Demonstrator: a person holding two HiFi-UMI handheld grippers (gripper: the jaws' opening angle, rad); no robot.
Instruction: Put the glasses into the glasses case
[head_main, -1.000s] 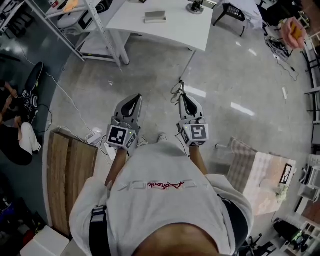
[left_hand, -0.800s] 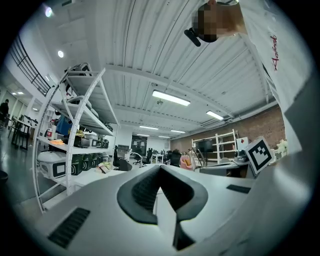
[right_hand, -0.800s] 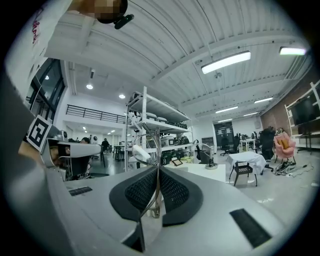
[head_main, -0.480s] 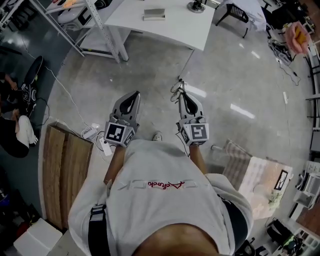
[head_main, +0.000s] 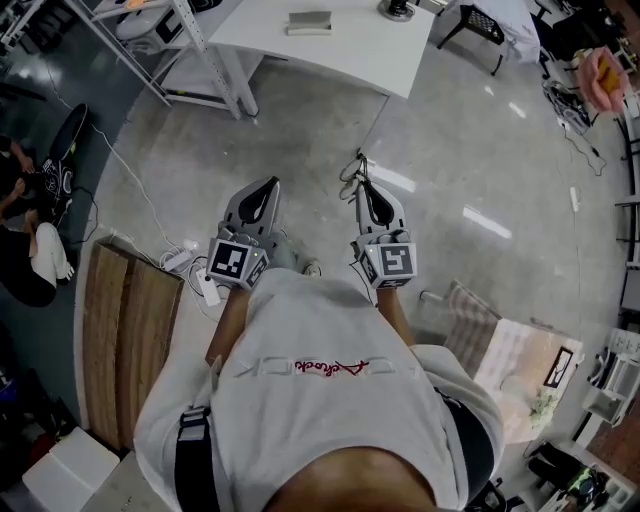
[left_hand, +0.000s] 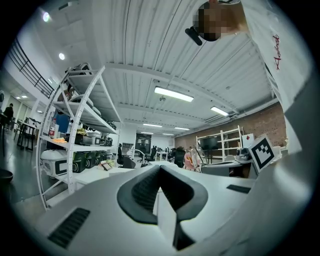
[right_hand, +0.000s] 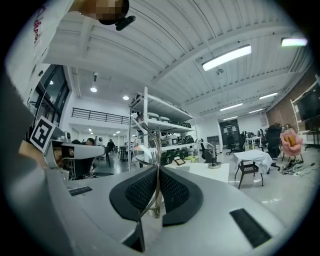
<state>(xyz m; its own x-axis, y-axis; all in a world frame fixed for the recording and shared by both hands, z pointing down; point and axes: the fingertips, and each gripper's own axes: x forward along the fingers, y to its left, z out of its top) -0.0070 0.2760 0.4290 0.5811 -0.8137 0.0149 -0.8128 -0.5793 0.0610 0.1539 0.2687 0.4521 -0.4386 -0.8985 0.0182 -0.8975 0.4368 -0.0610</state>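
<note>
Right gripper view: the right claw (right_hand: 159, 169) is closed on the glasses (right_hand: 147, 150). Its black, finely dimpled pads pinch a thin metal frame, and a rounded clear lens in a wire rim stands up just past the tips. The claw's body is smooth, pale grey plastic with slotted dark vents.

In the left gripper view the left claw (left_hand: 160, 167) has its ribbed dark pads meeting at the tip. Nothing can be made out held between them. Each claw carries a cube (head_main: 394, 264) printed with black-and-white square markers at its rear end.

The two claws point level, side by side and apart, over a polished grey concrete floor (head_main: 480, 150). Behind them is the person's white shirt (head_main: 330, 420), which bears red script lettering too small to read.

Ahead of both claws, well apart from them, stands a white bench (head_main: 350, 50). On it lie a small grey oblong box (head_main: 309, 21), which may or may not be the case, and a dark round-based object (head_main: 396, 9). Beyond the left claw rises a white metal shelf rack (left_hand: 75, 115) loaded with boxy equipment. Behind and outside the left claw lies a brown plank surface (head_main: 130, 340).
</note>
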